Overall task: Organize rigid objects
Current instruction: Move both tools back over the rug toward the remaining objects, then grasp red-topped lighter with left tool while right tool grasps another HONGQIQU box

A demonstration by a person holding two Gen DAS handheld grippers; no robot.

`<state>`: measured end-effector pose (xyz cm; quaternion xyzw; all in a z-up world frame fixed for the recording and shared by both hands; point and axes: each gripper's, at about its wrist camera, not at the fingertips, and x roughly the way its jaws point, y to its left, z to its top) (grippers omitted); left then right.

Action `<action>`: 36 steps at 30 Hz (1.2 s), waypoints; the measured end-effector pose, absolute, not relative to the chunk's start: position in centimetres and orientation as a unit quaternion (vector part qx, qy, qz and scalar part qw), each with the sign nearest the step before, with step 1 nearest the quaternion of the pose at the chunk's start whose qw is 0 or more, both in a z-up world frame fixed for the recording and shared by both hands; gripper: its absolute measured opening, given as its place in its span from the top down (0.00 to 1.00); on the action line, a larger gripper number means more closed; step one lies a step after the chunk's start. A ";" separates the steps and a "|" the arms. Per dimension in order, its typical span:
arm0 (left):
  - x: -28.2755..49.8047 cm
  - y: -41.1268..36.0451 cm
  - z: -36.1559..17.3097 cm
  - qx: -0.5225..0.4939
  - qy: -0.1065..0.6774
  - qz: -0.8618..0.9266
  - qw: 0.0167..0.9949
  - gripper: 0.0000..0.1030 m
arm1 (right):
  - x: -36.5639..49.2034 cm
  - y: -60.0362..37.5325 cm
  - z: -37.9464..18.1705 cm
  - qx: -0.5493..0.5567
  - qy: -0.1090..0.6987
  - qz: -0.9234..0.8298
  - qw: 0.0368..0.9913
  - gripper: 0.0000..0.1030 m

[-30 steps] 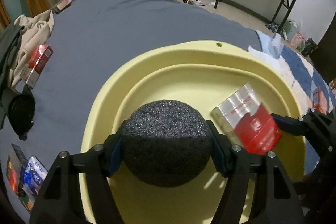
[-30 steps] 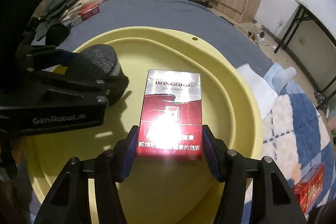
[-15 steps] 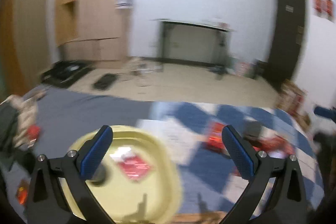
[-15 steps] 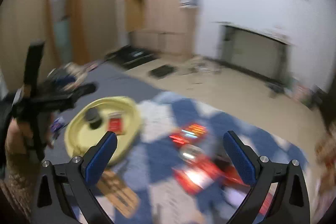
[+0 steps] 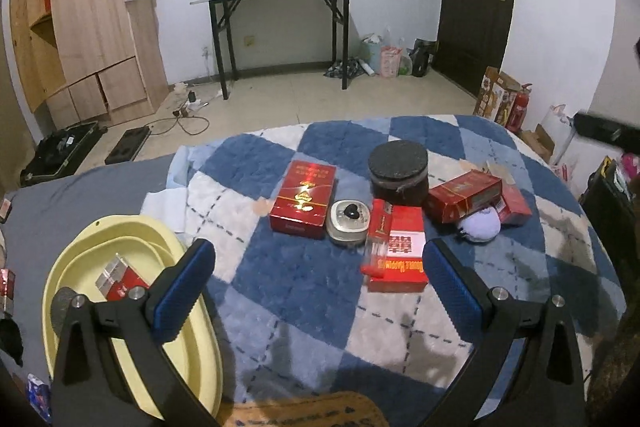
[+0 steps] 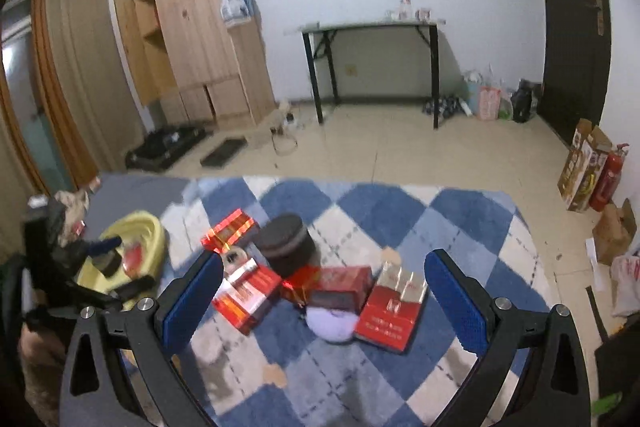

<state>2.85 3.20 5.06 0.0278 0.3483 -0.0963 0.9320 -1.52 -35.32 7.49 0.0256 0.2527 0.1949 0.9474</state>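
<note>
Both claws, the left gripper (image 5: 316, 269) and the right gripper (image 6: 323, 281), stood spread wide and empty, their jaws having just been opening with nothing between them. In the yellow basin (image 5: 70, 255) lay a cigarette pack (image 5: 118, 277) and what seemed a dark round piece (half hidden). Beyond the basin, on the checked blanket (image 5: 280, 291), red boxes (image 5: 303, 199), a black round container (image 5: 398, 167) and a small tin (image 5: 347, 221) awaited sorting.

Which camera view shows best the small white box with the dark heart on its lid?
The left wrist view: the white box lies sharp and whole between two red packs. In the right wrist view it is blurred and half hidden behind that gripper's finger.
</note>
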 end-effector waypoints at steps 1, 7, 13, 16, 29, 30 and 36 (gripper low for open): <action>2.8 2.9 4.9 0.029 0.347 -0.102 0.932 0.00 | -0.8 -35.5 7.6 0.026 0.260 0.196 0.945 0.00; 4.9 0.3 2.7 0.048 0.353 -0.122 0.926 0.00 | 8.3 -37.2 3.8 0.076 0.368 0.139 0.916 0.00; 8.4 -2.3 -0.7 0.045 0.395 -0.125 0.909 0.00 | 13.5 -37.6 0.9 0.102 0.423 0.121 0.892 0.11; 9.0 -3.1 -2.7 0.052 0.413 -0.144 0.898 0.00 | 14.8 -37.3 0.4 0.107 0.423 0.119 0.892 0.11; 9.1 -1.9 -3.0 0.036 0.395 -0.152 0.905 0.50 | 16.6 -38.5 -1.2 0.111 0.415 0.136 0.892 0.45; 9.1 -2.0 -3.0 0.039 0.396 -0.152 0.905 0.50 | 17.0 -38.8 -1.3 0.112 0.416 0.141 0.892 0.45; 8.7 -2.9 -3.2 0.057 0.388 -0.158 0.906 0.50 | 15.6 -38.2 -2.2 0.112 0.412 0.142 0.893 0.43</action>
